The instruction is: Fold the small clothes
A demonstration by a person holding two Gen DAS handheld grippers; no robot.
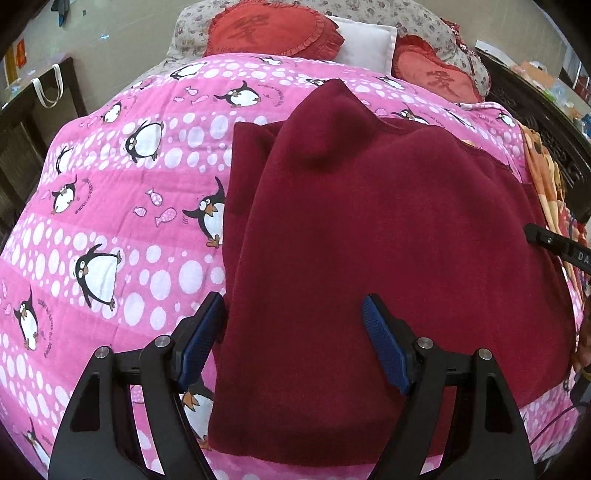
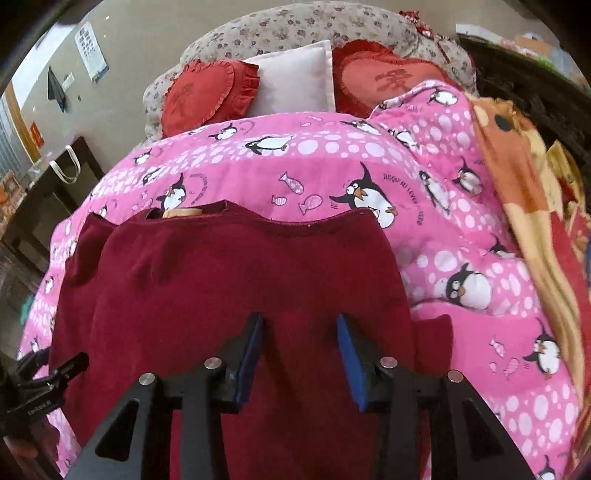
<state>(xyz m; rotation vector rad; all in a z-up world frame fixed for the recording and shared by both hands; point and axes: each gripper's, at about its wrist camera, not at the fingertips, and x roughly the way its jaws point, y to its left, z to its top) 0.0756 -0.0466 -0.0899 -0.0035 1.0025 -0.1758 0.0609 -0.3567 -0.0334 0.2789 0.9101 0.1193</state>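
Bedding first: we record a bed under a quilted pink penguin quilt (image 1: 110,221), printed with white dots and small fish. At its head, a ruffled red heart cushion (image 1: 269,29), a plain white pillow (image 1: 364,42) and a second red cushion (image 1: 432,74), all partly cut off by the quilt's edge. We see a dark side table (image 1: 55,85) at far left, its contents too blurred to name.

Centre: one maroon fleece garment (image 1: 369,258), soft and napped, lying on the quilt with a layer folded over. Its near hem runs out of sight beneath the tools, and we cannot tell which garment it is.

Left tongs (image 1: 293,325): spread wide over the garment's left edge, ribbed blue pads, gripping nothing. Right tongs (image 2: 300,343): parted above the fleece, gripping nothing. Orange patterned blanket (image 2: 517,177), far right, blurred.
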